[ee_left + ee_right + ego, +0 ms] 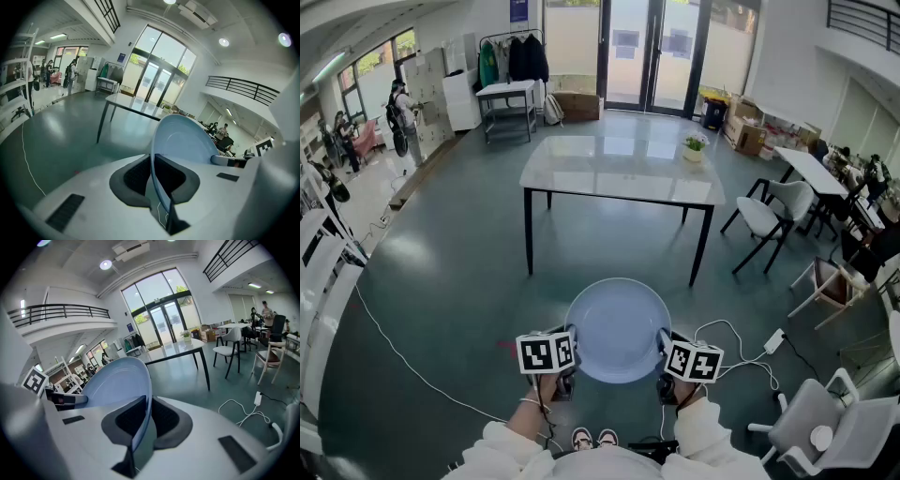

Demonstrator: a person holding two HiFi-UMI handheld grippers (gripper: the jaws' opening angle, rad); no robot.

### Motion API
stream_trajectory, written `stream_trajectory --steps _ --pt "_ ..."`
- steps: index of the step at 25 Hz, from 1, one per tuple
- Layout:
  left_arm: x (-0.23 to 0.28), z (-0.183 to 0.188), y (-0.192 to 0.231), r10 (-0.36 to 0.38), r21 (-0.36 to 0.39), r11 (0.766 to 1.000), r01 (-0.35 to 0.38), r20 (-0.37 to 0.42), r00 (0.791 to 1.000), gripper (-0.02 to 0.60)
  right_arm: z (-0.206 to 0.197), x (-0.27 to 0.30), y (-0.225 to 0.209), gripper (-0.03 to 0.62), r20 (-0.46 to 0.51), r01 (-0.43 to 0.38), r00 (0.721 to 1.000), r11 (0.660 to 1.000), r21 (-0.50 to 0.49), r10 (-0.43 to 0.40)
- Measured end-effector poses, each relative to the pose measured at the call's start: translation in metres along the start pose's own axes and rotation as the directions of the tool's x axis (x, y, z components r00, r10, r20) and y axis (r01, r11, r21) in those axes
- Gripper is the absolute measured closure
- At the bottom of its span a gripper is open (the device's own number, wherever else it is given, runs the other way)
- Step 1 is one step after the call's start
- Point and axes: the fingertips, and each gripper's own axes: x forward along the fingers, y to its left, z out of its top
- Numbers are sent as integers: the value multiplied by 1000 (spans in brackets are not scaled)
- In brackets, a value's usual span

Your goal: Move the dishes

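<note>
where left tongs (153,174) clamp, dish (185,140) rim hidden

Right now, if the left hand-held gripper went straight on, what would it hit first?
The blue plate it grips fills that line; beyond it, probably the floor before the table. Depth is unclear.

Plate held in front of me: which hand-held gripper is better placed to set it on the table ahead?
Left, marginally. Both the left hand-held gripper and right hand-held gripper clamp opposite rims of the plate, so they share the carry; but the potted plant occupies the table's right end.
</note>
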Motion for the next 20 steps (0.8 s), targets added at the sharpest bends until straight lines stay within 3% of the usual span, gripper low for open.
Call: stream_trajectory --steps 20 --pt "-2 14 27 -17 4 1000 17 7 1000 557 1 13 27 502 9 -3 1000 1000 20 2"
